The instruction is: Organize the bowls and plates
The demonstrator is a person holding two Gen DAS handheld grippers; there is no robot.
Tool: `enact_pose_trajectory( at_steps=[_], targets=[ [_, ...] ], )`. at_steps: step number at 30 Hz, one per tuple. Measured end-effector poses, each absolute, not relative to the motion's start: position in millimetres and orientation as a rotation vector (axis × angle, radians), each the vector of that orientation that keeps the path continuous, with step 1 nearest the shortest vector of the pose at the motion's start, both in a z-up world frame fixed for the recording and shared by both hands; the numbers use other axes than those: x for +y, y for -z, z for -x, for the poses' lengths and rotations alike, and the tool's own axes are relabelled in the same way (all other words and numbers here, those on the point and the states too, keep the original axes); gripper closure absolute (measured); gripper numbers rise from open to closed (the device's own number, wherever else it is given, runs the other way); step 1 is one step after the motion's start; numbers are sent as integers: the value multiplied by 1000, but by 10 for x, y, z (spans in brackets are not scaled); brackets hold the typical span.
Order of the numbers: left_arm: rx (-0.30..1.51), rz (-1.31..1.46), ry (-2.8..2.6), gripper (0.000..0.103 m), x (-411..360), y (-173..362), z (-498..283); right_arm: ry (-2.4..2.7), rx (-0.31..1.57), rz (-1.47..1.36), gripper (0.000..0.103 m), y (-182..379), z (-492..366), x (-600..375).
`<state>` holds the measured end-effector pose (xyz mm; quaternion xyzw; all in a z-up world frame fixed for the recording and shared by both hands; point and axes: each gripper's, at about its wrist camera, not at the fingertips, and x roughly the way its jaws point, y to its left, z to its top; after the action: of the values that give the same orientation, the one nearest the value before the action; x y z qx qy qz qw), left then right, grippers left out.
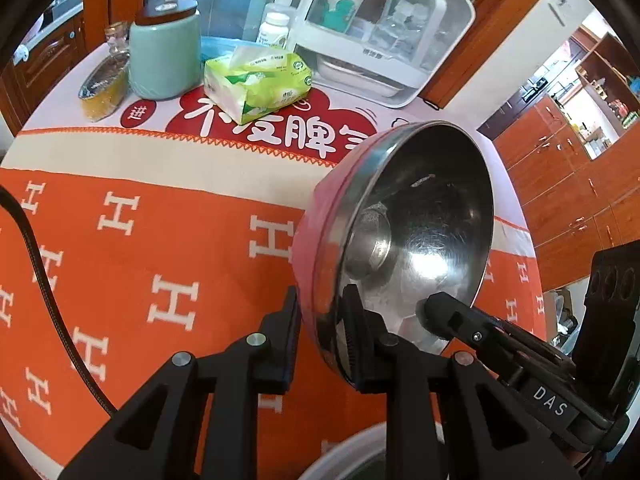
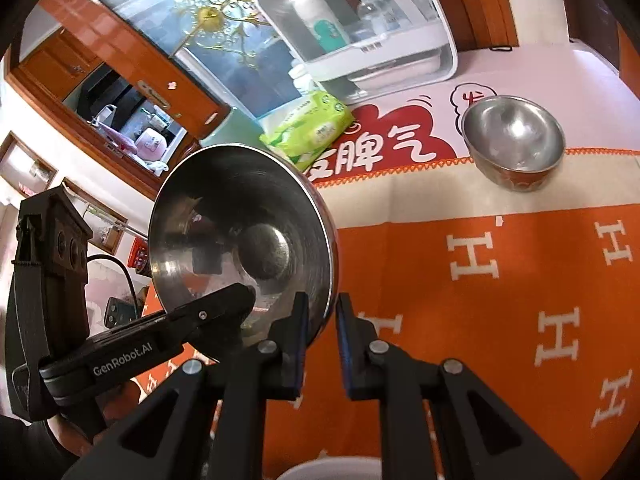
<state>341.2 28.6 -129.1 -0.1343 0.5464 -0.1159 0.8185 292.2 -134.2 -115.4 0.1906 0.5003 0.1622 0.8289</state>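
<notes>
Both grippers are clamped on one steel bowl [image 1: 404,240]. Our left gripper [image 1: 320,332] pinches its rim with one finger [image 1: 290,336] on the pink outer wall and the other inside; our right gripper [image 2: 322,336] pinches the rim on the opposite side, and each shows in the other's view reaching into the bowl. We hold it tilted on edge, clear of the orange cloth [image 1: 160,240], with its mouth facing right in the left view.

We judge the bowl light and stiff, with no give under the pads, but the polished inside is slippery, so the rim is the place to grip, wall between the pads as now (two opposite pinches should keep it from swinging). It would likely dent or clatter if dropped, but not break.

It holds nothing but reflections. A second bowl [image 2: 514,140] stands upright and empty at the far right, where the cloth meets the printed table cover, well apart from ours; it looks like the natural place to nest the one we carry. A white rim [image 2: 332,470] peeks in at the near edge of both views; we cannot tell whether it is a plate or a bowl.

Along the far side stand a tissue pack [image 1: 256,80], a green canister [image 1: 164,56] with a dark lid, a small tin [image 1: 100,88] and a white lidded box [image 1: 380,28] with bottles inside.
</notes>
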Motion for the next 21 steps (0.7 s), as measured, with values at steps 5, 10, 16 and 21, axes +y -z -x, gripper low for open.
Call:
enact_pose_trajectory(
  at_steps=[5, 10, 16, 21],
  targets=[
    [1135, 273, 256, 84, 325, 1109, -3164, -354, 1032, -388, 90, 976, -2694, -1282],
    [1099, 269, 256, 84, 381, 921, -2906, -373, 1000, -351, 90, 809, -2482, -1196],
    [1072, 265, 251, 84, 442, 761, -2593, -392, 983, -311, 90, 673, -2205, -1082],
    [1059, 260, 234, 83, 495, 679, -2304, -418, 982, -296, 89, 632, -1987, -985]
  ],
)
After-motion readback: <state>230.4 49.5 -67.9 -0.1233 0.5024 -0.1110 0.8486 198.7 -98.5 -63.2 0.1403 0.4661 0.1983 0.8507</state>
